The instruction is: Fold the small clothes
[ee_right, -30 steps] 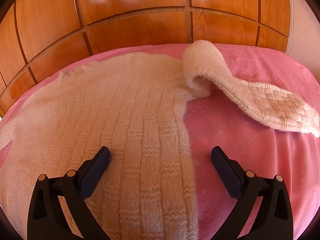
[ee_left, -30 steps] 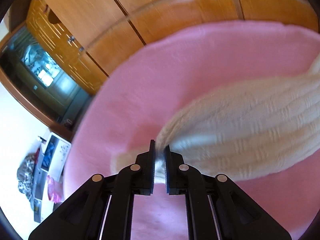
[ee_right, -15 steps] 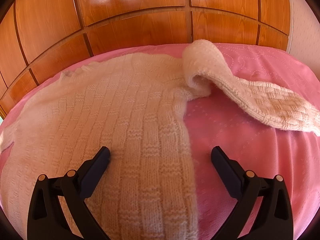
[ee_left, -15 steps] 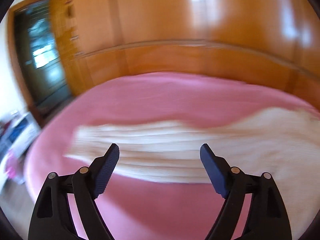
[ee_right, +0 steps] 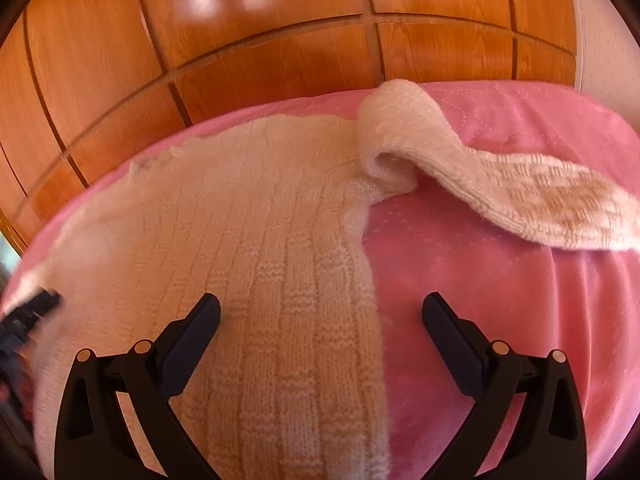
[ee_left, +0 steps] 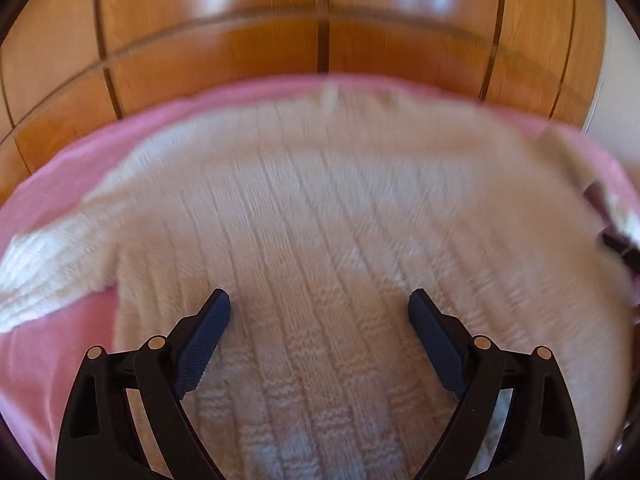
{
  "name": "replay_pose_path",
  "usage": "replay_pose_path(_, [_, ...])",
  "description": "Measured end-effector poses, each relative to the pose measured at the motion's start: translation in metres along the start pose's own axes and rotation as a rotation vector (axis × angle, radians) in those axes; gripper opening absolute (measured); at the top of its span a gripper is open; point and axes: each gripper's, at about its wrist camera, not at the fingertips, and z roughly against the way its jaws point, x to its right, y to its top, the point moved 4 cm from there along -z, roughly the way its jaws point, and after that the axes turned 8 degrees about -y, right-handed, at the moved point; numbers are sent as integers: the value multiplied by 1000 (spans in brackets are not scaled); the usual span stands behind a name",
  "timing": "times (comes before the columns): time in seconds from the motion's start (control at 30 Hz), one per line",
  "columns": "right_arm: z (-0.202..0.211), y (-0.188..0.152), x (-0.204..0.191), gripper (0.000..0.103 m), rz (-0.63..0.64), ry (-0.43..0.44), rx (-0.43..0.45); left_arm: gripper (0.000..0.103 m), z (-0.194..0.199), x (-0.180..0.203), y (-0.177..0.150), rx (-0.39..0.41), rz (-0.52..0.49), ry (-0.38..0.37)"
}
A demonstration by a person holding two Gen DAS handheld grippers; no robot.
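So you have let the left sleeve (ee_left: pixel 44 276) go — a second ago your left gripper (ee_left: pixel 320 320) was pinched on it, and now it hangs wide open and empty over the body of the cream sweater (ee_left: pixel 320 220), which lies flat on the pink bedspread (ee_right: pixel 500 300). Your right gripper (ee_right: pixel 320 320) is spread just as wide over the sweater's right edge, holding nothing — the right sleeve (ee_right: pixel 480 184) lies doubled over, probably next to straighten.
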Motion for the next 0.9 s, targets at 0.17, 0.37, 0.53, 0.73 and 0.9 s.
replay_pose_path(0.17, [18,5,58,101,-225,14,61,92,4,-13,-6,22,35,-22])
replay_pose_path(0.37, [26,14,156,82,-620,-12,142,93,7,-14,-5,23,38,-16])
replay_pose_path(0.53, [14,26,211,72,-814,-15,128,94,1,-6,-6,23,43,-19])
replay_pose_path(0.73, [-3,46,235,19,-803,-47,75,95,0,-6,-6,23,51,-28])
replay_pose_path(0.9, [22,71,236,9,-756,-61,136,96,-1,-6,-5,26,61,-36])
